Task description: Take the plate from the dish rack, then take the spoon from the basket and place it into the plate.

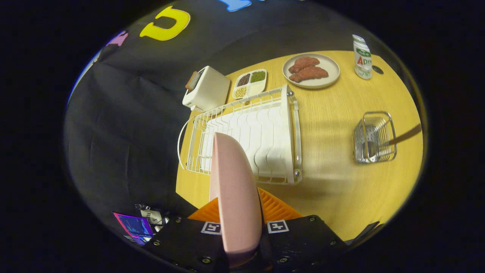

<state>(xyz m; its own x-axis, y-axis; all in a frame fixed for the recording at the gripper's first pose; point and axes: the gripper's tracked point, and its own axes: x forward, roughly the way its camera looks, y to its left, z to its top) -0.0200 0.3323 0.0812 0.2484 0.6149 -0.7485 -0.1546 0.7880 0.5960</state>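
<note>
A pink plate (235,189) stands on edge between my fingers, and my gripper (239,216) is shut on its rim. The plate is lifted above the white wire dish rack (265,132), which lies just beyond the fingers on the yellow wooden table (333,182). Past the rack to the right sits a small metal wire basket (373,138). A dark-handled spoon (401,137) leans out of the basket, its bowl down inside.
Behind the rack stand a white toaster (206,89) and a divided tray of beans (250,83). A beige plate with two brown pieces of food (310,70) and a can (362,57) are at the table's far side. A lit screen (136,226) lies off the table's near corner.
</note>
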